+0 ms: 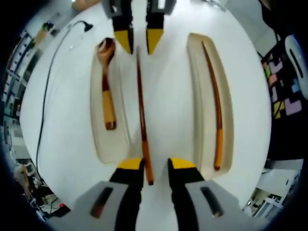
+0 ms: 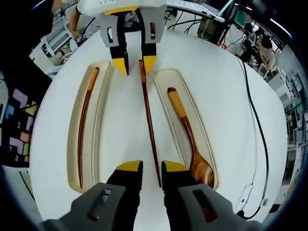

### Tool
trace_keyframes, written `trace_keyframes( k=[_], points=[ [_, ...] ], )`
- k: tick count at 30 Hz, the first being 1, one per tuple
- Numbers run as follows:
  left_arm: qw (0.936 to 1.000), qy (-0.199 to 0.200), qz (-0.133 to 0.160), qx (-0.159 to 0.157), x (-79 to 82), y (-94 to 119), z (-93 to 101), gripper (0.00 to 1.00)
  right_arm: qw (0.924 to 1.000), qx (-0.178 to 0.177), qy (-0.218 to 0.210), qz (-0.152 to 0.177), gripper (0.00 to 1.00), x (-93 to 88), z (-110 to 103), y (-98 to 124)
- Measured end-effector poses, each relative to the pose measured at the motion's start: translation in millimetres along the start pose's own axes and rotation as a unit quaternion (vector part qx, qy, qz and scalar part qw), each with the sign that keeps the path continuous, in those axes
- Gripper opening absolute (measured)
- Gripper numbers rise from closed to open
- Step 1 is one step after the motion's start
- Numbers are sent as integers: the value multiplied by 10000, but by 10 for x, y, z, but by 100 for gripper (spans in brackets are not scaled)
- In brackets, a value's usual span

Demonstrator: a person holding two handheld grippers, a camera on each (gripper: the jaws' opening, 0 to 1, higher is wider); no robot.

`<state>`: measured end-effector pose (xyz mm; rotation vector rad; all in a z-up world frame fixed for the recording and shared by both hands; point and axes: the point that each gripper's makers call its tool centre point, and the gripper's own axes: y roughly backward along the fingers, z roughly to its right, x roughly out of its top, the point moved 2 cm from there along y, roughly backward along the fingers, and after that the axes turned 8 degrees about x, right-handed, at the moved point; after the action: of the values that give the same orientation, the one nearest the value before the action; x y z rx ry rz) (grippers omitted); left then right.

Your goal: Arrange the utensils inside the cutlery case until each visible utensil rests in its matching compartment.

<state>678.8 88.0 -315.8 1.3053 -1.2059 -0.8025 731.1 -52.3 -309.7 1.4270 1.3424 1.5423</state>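
Note:
A dark wooden chopstick lies on the white surface between two cream compartments. My left gripper stands open astride one end of it. My right gripper is open around the opposite end, and the gap between its jaws is much wider than the stick. A wooden spoon rests in one compartment. A second chopstick lies in the other long compartment.
The white round table carries a black cable along its side beyond the spoon. A coloured puzzle mat covers the floor past the table edge. Workbenches and a person are in the background.

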Motion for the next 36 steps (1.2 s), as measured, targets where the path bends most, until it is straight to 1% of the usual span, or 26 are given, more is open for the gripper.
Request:
trace_keyframes(
  k=[7,9,10,11,12,13,16,17,18,22,24,25,27,29,30,31,33,34,35,36],
  points=[
    [9999,96,-63,0,-2,-9,-18,20,9998,93,-4,-162,15,-52,47,-49],
    [9998,162,-88,3,0,-13,-26,19,9995,197,-47,-222,16,-67,50,-88],
    [9998,181,-93,3,-1,-13,-29,19,9995,253,57,-188,15,-38,56,-68],
    [9998,189,-96,-2,0,-16,-32,18,9995,204,-103,-202,14,-42,61,-62],
    [9998,178,-95,-9,0,-18,-36,18,9995,183,-53,-257,13,-45,60,-66],
    [9998,149,-91,-14,-1,-19,-45,17,9992,188,176,-313,13,-42,65,-60],
    [10000,37,-62,-8,-1,-27,-76,14,9993,232,80,-294,13,-51,66,-51],
    [10000,18,-58,14,-3,-29,-82,13,9991,251,131,-302,13,-52,62,-52],
    [10000,-20,-73,40,0,-32,-75,13,9990,258,190,-314,13,-52,60,-49],
    [9996,-162,-203,99,21,-45,-59,11,9989,228,192,-354,13,-67,66,-50],
    [9995,-136,-257,89,30,-46,-79,11,9991,193,129,-352,13,-69,66,-52],
    [9996,-50,-268,79,32,-43,-90,10,9991,191,138,-352,13,-70,72,-52],
    [9997,33,-233,65,26,-43,-107,9,9993,193,70,-310,11,-72,94,-46],
    [9998,125,-109,84,16,-41,-123,7,9993,197,170,-285,8,-60,106,-52],
    [9998,196,-67,75,13,-38,-112,7,9992,204,187,-277,6,-55,119,-53],
    [9997,211,-27,82,9,-38,-106,7,9993,205,179,-270,2,-51,133,-56],
    [9997,239,36,105,11,-36,-98,7,9990,264,214,-307,1,-38,140,-59],
    [9996,241,56,119,13,-36,-92,7,9979,257,437,-392,1,-39,143,-55],
    [9996,229,69,129,16,-36,-89,7,9974,202,541,-436,2,-34,133,-56],
    [9997,217,74,132,19,-36,-89,6,9978,192,478,-415,2,-31,121,-60]
  ],
)
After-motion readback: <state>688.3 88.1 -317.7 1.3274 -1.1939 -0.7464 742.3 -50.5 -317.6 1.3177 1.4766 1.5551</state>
